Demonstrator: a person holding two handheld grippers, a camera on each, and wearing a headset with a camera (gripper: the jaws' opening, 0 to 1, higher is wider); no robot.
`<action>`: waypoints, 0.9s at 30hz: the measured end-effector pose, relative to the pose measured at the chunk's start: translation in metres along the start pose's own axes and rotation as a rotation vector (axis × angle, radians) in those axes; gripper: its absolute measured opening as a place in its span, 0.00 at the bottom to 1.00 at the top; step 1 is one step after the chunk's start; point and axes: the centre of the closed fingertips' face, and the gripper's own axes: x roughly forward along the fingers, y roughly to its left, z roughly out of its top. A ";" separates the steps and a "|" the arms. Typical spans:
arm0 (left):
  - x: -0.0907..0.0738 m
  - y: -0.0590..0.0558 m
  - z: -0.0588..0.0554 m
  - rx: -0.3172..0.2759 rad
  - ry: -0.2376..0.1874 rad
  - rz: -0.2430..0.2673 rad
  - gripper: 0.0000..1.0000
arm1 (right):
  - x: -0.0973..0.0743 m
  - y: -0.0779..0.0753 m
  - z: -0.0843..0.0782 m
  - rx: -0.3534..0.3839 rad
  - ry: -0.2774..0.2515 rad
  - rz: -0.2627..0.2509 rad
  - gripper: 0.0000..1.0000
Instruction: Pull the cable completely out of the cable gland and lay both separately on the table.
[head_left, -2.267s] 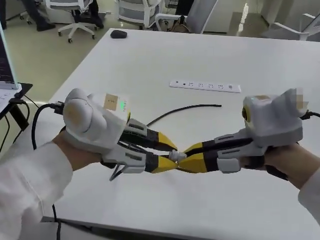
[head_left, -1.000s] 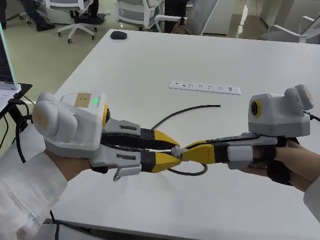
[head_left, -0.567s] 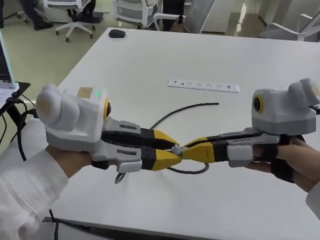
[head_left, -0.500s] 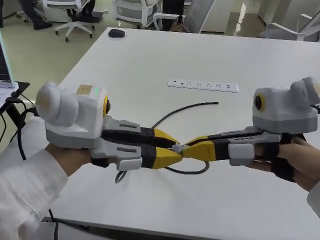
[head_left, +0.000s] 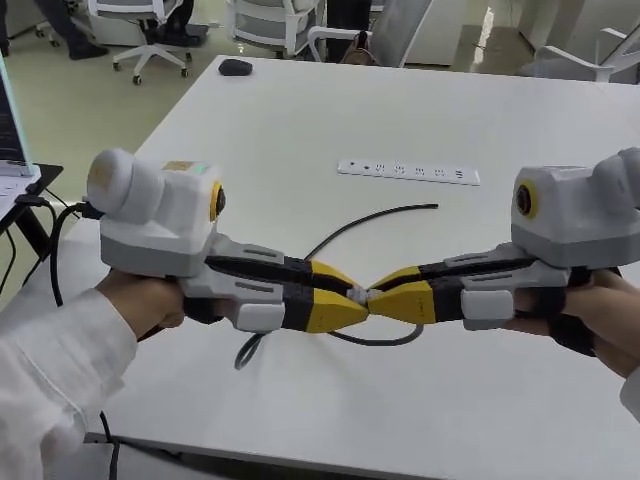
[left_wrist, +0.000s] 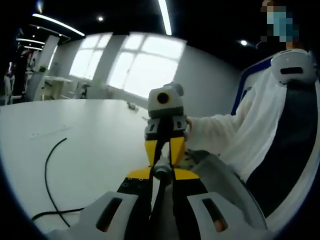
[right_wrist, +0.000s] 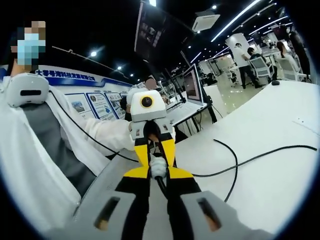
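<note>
A small grey-white cable gland (head_left: 362, 296) sits pinched where the two yellow-tipped grippers meet, held above the white table (head_left: 300, 130). My left gripper (head_left: 347, 303) comes in from the left and is shut on the gland (left_wrist: 161, 170). From the right, my right gripper (head_left: 383, 301) is shut on the black cable (right_wrist: 162, 187) just behind the gland (right_wrist: 158, 167). The cable (head_left: 380, 340) loops below the jaws. It passes under the left gripper, and its free end (head_left: 436, 207) lies on the table. Each gripper view shows the other gripper head-on: the right gripper (left_wrist: 164, 145) and the left gripper (right_wrist: 152, 145).
A white power strip (head_left: 408, 172) lies past the cable's free end. A dark computer mouse (head_left: 237, 68) rests near the table's far left edge. Office chairs (head_left: 145, 25) stand beyond the table. A black lead (head_left: 62, 250) hangs off the left gripper near the table's left edge.
Both grippers have stayed tip to tip on the gland while rolling more level. A loop of cable now hangs below them, and the left hand has shifted slightly.
</note>
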 end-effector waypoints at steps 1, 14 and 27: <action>0.000 0.000 0.000 -0.002 0.002 -0.001 0.14 | 0.000 0.000 0.000 -0.010 0.001 -0.002 0.09; -0.004 -0.004 0.001 -0.083 -0.025 -0.034 0.14 | 0.001 0.005 0.003 -0.159 0.039 -0.030 0.09; -0.005 -0.004 -0.002 -0.114 -0.014 -0.055 0.14 | 0.002 0.006 0.003 -0.302 0.072 -0.057 0.10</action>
